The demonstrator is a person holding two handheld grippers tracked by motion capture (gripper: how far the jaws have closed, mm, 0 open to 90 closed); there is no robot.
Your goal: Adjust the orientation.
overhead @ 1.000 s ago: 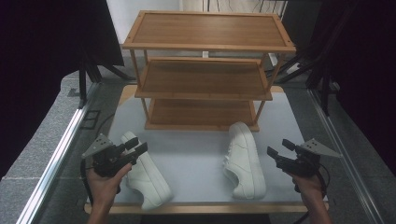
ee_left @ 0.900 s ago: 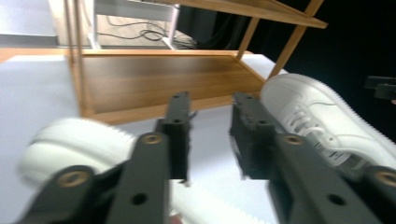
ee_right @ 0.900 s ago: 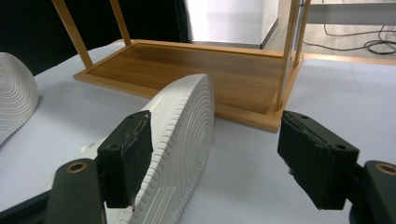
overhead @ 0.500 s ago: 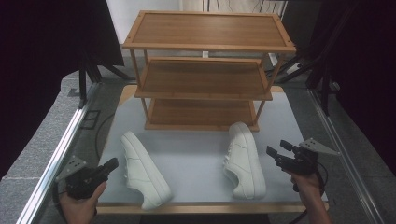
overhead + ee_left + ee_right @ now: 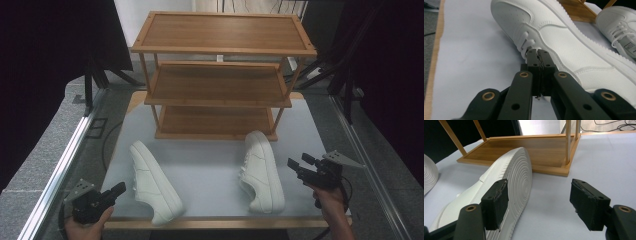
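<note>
Left gripper [image 5: 118,190] sat pinched together, empty, just beside the left sneaker [image 5: 153,181]. Right gripper [image 5: 299,164] was spread wide next to the right sneaker [image 5: 262,170]; its tongue label was too blurry to read.

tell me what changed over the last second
The left gripper pulled back from the left shoe toward the table's near left corner; it is shut and holds nothing. The right gripper shifted only slightly, open beside the right shoe. Both shoes and the rack stayed put.
</note>
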